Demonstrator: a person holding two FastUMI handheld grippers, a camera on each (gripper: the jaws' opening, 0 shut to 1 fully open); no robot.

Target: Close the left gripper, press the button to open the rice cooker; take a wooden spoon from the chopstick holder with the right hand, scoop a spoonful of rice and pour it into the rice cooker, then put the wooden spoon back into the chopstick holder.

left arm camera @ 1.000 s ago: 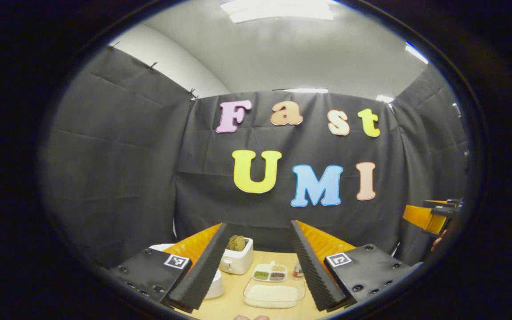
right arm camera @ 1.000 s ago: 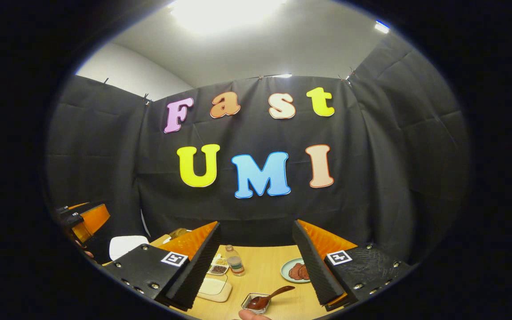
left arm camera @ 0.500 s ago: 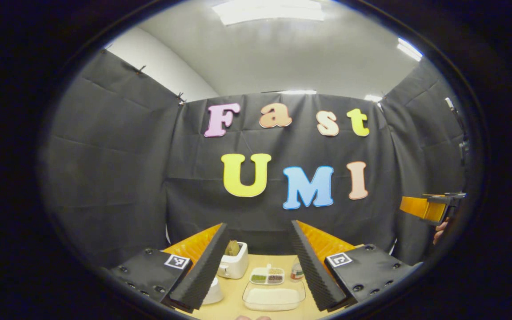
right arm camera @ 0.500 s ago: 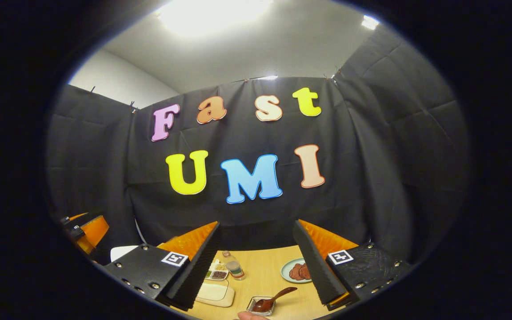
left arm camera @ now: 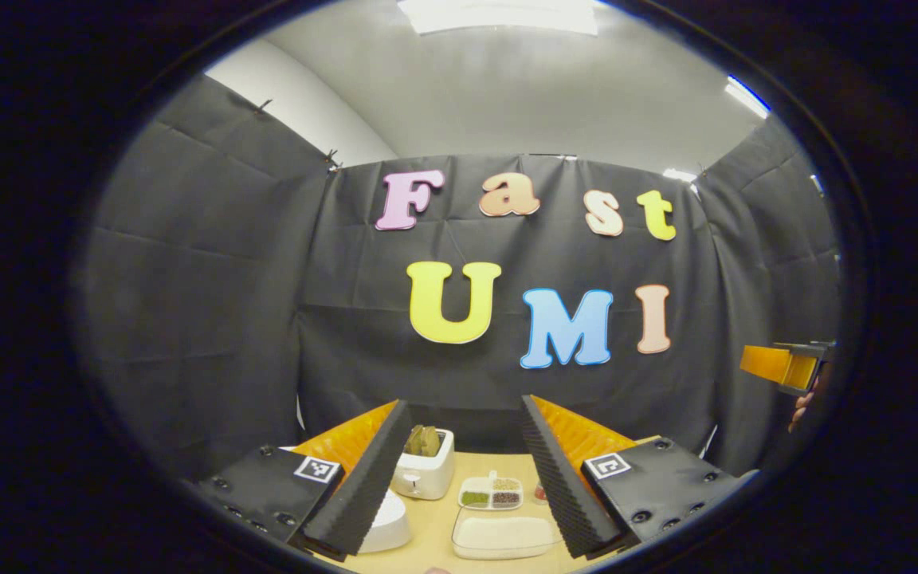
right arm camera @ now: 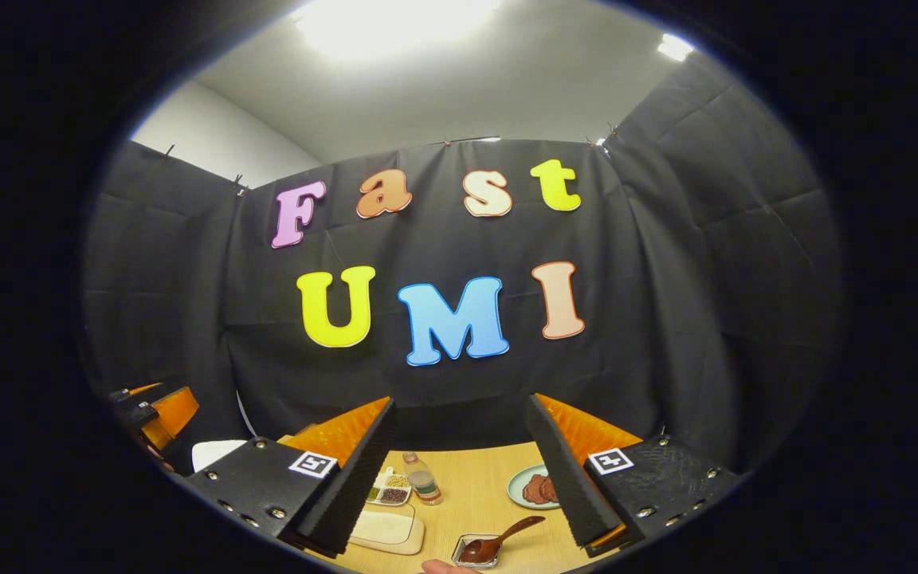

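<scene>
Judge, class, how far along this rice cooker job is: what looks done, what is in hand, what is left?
Done: nothing visible yet. In hand: both tongs are open and empty above the table; left tongs have not closed for the button press, and right tongs hold no spoon. Left: everything. The white round object at the left tongs may be the cooker; I cannot tell. The rice tray lies untouched.

Left hand-held gripper (left arm camera: 459, 478): black screw-studded plates, each bearing a square black-and-white marker; ribbed finger pads (left arm camera: 363, 494); orange ridged backing. Right hand-held gripper (right arm camera: 459, 474): same build, markers, screws, orange backing.
</scene>
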